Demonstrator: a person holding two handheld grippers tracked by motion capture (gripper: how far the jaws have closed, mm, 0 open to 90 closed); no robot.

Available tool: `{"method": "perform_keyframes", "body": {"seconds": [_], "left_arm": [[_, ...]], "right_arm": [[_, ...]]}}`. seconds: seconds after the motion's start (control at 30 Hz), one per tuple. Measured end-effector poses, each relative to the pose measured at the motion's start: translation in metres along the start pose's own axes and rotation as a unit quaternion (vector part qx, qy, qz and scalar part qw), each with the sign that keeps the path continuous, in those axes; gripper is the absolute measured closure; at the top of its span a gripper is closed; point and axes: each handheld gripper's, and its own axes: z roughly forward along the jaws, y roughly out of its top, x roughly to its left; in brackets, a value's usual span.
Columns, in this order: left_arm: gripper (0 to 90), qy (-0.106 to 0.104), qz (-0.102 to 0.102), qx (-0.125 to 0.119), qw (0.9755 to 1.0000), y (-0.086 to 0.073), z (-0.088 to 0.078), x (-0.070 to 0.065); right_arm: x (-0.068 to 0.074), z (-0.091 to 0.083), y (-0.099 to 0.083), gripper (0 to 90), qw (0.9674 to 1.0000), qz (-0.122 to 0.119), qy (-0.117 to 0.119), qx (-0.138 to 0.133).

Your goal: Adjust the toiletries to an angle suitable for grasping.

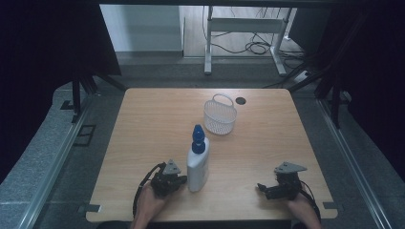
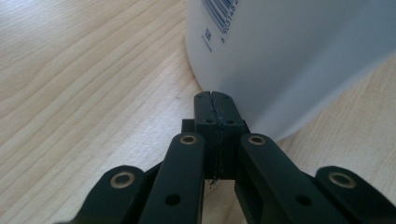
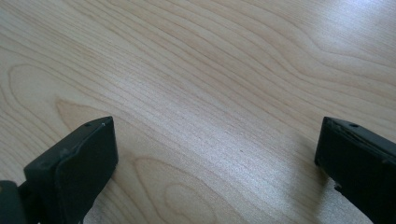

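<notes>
A white bottle (image 1: 197,164) with a blue cap (image 1: 198,133) stands upright on the wooden table (image 1: 157,114), near its front middle. My left gripper (image 1: 177,180) lies just left of the bottle's base, and its jaws are shut with nothing between them. In the left gripper view the closed tips (image 2: 214,103) sit right against the bottle's white wall (image 2: 289,60), beside its barcode label. My right gripper (image 1: 263,189) rests near the table's front right, open. Bare wood lies between its two black jaws in the right gripper view, where the right gripper (image 3: 215,144) stands wide.
A white mesh basket (image 1: 220,115) with a handle stands behind the bottle, toward the table's back middle. A dark cable hole (image 1: 240,100) sits near the back edge. Metal rails run along both sides of the table, and a white desk frame stands beyond.
</notes>
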Motion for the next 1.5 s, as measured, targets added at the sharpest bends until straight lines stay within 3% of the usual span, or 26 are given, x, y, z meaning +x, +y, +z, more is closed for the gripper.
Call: {"method": "perform_keyframes", "body": {"seconds": [0.43,1.03,1.5], "left_arm": [[89.2,-0.013,0.013,-0.005,0.9998,0.006,0.004,-0.015],[89.3,-0.056,0.021,-0.012,0.9981,0.015,0.015,-0.031],[89.2,-0.063,0.026,-0.011,0.9976,0.023,0.024,-0.041]], "right_arm": [[0.0,0.0,0.0,0.0,1.0,-0.001,0.001,0.0],[0.0,0.0,0.0,0.0,1.0,0.0,0.001,0.0],[0.0,0.0,0.0,0.0,1.0,-0.001,0.001,-0.001]]}}
